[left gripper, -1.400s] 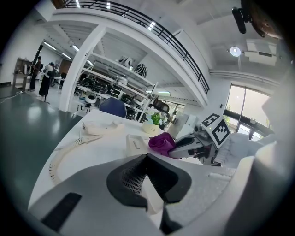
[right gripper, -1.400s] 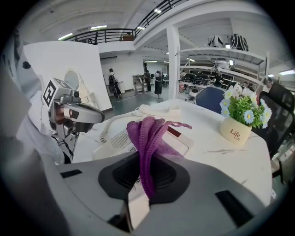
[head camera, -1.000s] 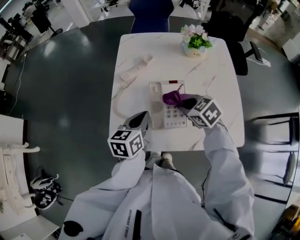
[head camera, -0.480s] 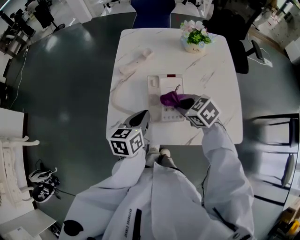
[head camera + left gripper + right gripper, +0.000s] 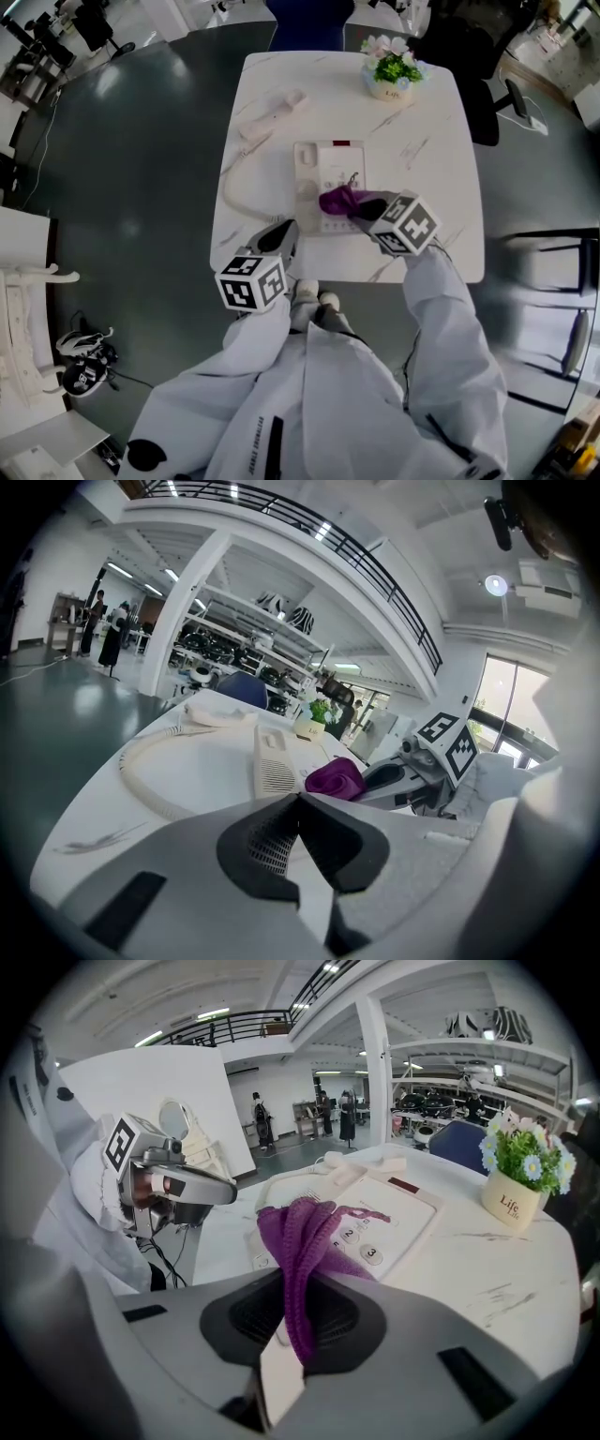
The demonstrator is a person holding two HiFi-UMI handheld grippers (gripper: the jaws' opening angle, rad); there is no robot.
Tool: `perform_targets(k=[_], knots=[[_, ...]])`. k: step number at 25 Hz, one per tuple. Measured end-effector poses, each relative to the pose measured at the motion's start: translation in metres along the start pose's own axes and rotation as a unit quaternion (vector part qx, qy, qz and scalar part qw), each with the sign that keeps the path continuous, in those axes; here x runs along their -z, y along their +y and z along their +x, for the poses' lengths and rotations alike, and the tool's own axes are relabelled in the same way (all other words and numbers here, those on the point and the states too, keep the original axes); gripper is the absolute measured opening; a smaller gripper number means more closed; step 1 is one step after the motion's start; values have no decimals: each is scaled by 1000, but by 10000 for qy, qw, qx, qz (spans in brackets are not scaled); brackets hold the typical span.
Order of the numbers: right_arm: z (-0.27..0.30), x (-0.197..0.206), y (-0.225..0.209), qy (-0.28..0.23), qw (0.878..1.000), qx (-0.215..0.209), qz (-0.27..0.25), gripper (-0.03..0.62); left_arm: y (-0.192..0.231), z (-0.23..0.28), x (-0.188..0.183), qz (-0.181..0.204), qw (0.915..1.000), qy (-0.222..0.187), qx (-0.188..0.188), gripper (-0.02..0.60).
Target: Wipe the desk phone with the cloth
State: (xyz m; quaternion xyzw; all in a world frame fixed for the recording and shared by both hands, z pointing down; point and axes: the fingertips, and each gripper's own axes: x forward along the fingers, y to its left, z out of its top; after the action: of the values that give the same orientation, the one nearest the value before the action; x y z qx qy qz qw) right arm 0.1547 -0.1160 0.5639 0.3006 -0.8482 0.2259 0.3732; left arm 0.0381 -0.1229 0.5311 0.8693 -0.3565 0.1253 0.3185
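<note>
Our right gripper (image 5: pixel 364 206) pinches the purple cloth (image 5: pixel 336 199), bunched on the keypad of the desk phone (image 5: pixel 326 167). Soft and limp, we judge it best held by its gathered middle. Our left gripper (image 5: pixel 278 240) hangs closed, empty

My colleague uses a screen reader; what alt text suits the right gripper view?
The right gripper is shut on a purple cloth over the keypad of a white desk phone on a marble table. The left gripper shows at left, a potted plant at right.
</note>
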Motion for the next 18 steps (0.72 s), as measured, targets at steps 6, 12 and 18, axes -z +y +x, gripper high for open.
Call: perform_targets(k=[6,12,18], knots=[[1,9,11,54,9999,-97,-17,38,-7,-6,7,-20,10000,-18,-24,-2],[1,17,19,50,9999,-163,-6,38,-13,-11,11,-19,10000,-32,-60,-2],[0,23,26,63,9997,-221,-20,38,-17,-15,15,-33,9999,-70,-105,-3]])
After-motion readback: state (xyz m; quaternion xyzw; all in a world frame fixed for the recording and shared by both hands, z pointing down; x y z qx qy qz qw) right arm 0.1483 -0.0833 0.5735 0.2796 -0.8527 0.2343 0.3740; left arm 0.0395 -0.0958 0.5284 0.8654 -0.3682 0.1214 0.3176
